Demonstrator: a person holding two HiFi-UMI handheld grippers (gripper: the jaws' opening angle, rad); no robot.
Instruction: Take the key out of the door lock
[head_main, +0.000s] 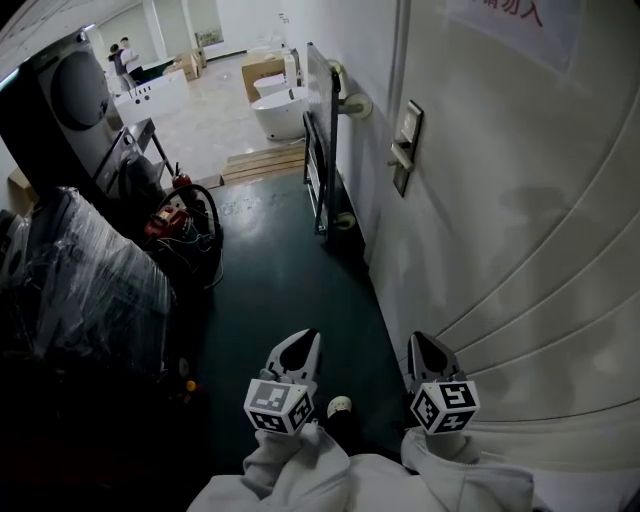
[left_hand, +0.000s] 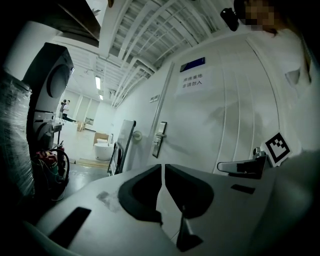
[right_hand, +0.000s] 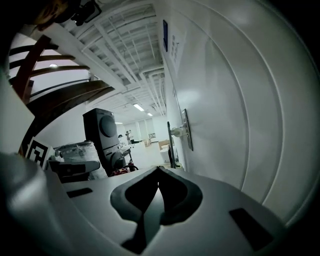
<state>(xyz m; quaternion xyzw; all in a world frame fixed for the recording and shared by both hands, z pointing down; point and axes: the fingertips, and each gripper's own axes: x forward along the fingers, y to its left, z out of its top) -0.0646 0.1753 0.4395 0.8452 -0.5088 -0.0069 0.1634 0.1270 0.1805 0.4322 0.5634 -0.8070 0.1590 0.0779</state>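
The white door (head_main: 500, 200) fills the right side of the head view. Its metal lock plate with a lever handle (head_main: 404, 148) sits far ahead of both grippers, and also shows as the lock plate (left_hand: 158, 138) in the left gripper view and the lock plate (right_hand: 185, 129) in the right gripper view. No key can be made out at this distance. My left gripper (head_main: 303, 343) and right gripper (head_main: 419, 345) are held low, near my body, beside the door. Both are shut with nothing between the jaws, as the left gripper (left_hand: 163, 168) and right gripper (right_hand: 158, 170) show in their own views.
A flat trolley (head_main: 320, 140) leans on the wall just past the lock. A white bathtub (head_main: 280, 110) and wooden boards (head_main: 265, 160) lie beyond. On the left are stacked machines (head_main: 70, 95), a plastic-wrapped load (head_main: 85, 280) and red gear with cables (head_main: 178, 215). Two people (head_main: 124, 58) stand far off.
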